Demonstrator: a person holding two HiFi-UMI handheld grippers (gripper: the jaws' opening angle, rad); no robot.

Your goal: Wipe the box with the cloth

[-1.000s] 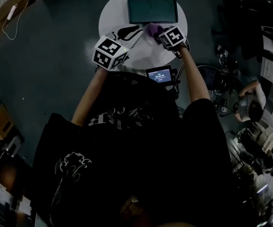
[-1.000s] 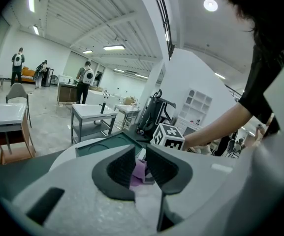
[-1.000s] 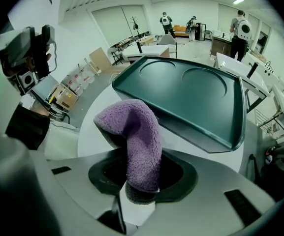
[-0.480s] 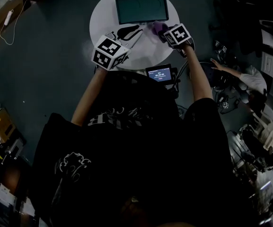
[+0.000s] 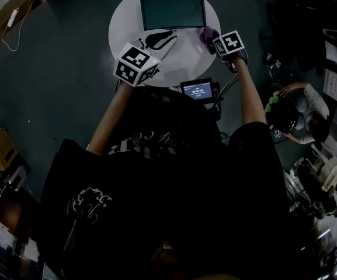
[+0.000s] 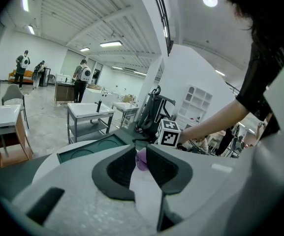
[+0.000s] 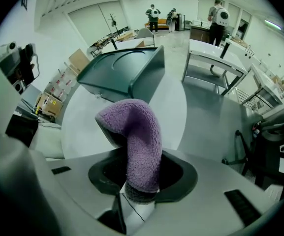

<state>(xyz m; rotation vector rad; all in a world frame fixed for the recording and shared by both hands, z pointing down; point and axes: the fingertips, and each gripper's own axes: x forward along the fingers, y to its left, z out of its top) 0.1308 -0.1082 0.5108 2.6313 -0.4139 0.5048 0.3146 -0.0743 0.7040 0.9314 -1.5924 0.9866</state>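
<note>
Head view, box: we're over the round white table [image 5: 124, 16], and the dark green box [image 5: 173, 11] lies flat at its far edge.
Head view, right gripper: the right gripper [image 5: 213, 38] is at the table's right edge. The purple cloth [image 5: 207, 34] pokes out ahead of it, just beside the box's near right corner.
Head view, left gripper: the left gripper [image 5: 159, 41] hangs over the near left part of the table, apart from the box.
Left gripper view, jaws: they stand slightly apart with nothing between them. Only the far-off cloth shows through the gap.
Right gripper view, jaws: they are clamped on the cloth's lower end. The free end curls over to one side, clear of the box.
Risk, box: nothing braces it, so we judge that a firm wipe could push it off the far edge.
Risk, cloth: with only one end pinched, a dragging stroke could pull it out of the jaws or fold it under.
Risk, contact: if the floppy end gives way, hard jaw tips could scrape the box.
</note>
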